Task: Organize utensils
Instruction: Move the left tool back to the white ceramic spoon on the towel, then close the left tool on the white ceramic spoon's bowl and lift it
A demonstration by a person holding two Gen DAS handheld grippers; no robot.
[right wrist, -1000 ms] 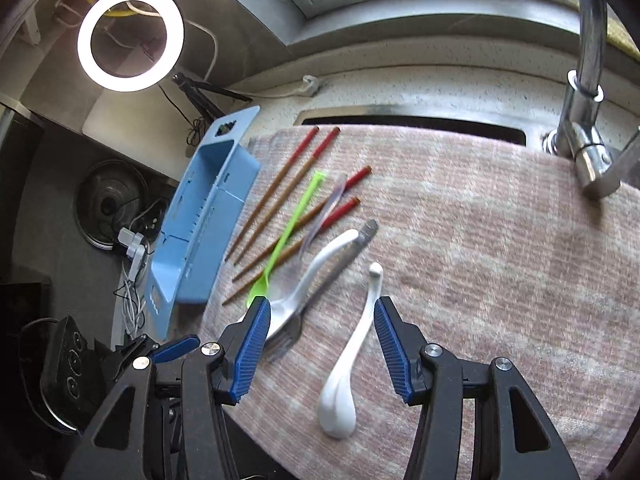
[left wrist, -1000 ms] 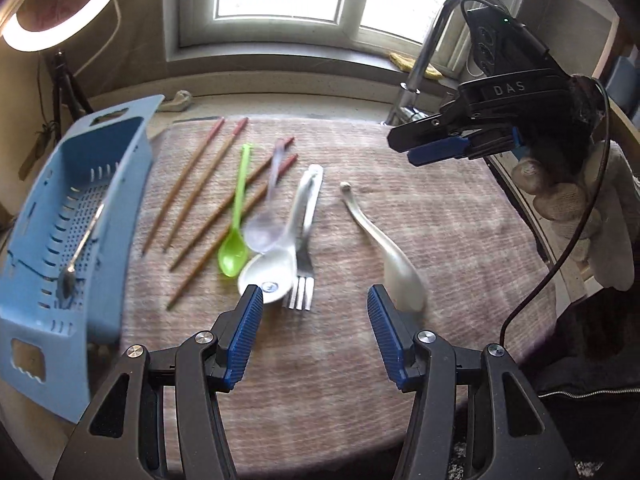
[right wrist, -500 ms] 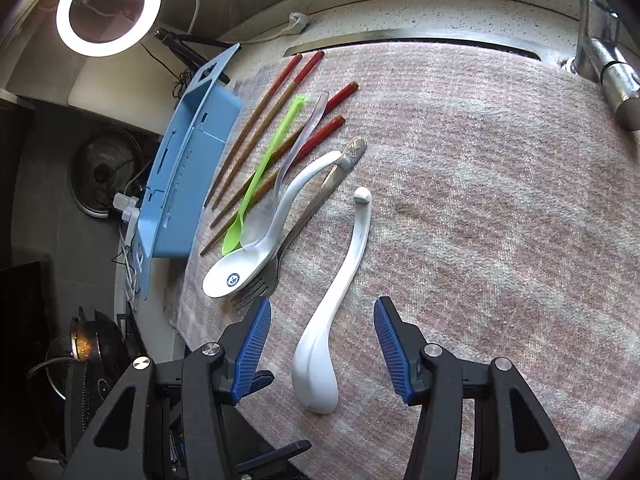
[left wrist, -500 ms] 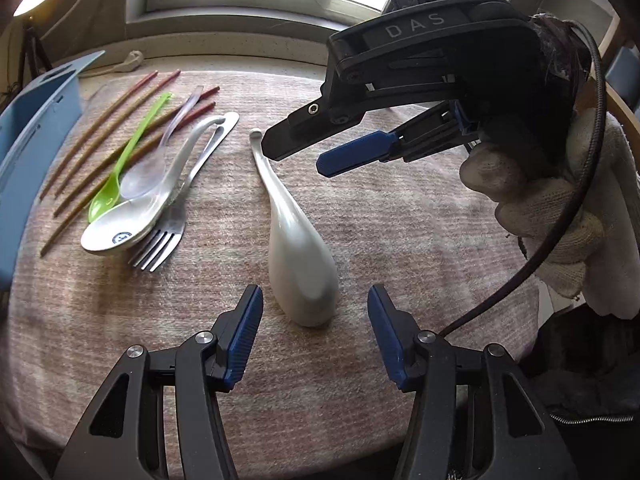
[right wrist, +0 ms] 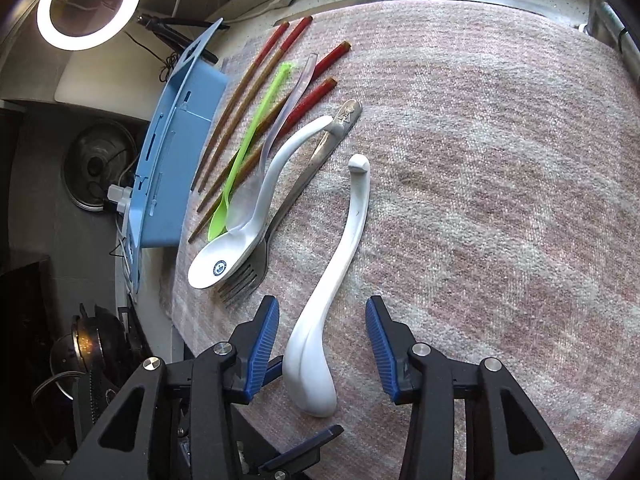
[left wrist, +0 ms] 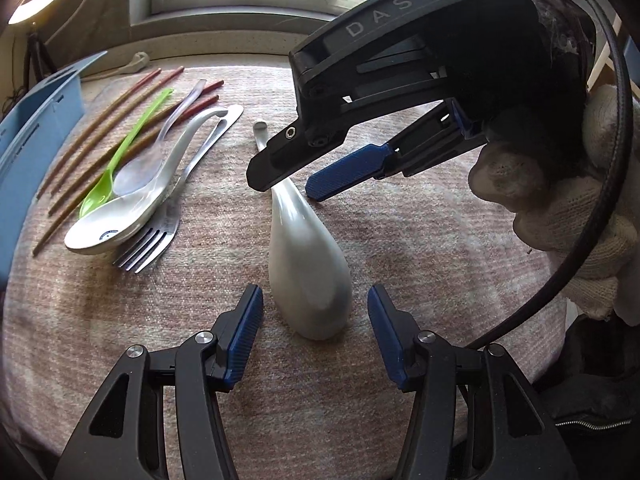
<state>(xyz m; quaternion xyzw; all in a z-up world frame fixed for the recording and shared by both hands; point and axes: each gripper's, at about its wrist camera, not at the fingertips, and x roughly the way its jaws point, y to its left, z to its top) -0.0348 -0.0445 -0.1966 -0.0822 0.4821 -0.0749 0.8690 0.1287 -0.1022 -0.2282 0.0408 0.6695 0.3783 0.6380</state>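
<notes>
A white ceramic soup spoon (left wrist: 308, 272) (right wrist: 344, 248) lies bowl-down on the pink woven cloth (left wrist: 420, 248), apart from the other utensils. My left gripper (left wrist: 314, 320) is open, and the spoon's bowl sits between its blue pads with a gap on each side. My right gripper (right wrist: 320, 332) (left wrist: 288, 188) comes in from the far side over the spoon's neck. Its jaws are closing with the spoon between them, and the pads are clear of it. A blue slotted basket (left wrist: 32, 152) (right wrist: 172, 152) stands at the cloth's left edge.
Left of the spoon lies a heap: red-tipped chopsticks (right wrist: 256, 80), a green plastic spoon (left wrist: 120, 168), a clear spoon (left wrist: 152, 156), a logo soup spoon (right wrist: 224, 256) and a metal fork (left wrist: 160, 236). A gloved hand (left wrist: 560, 200) holds the right gripper. A faucet (right wrist: 608, 28) stands far right.
My left gripper moved right and down from the utensil heap to the lone white spoon. The right gripper dropped over the spoon and its jaws narrowed.
</notes>
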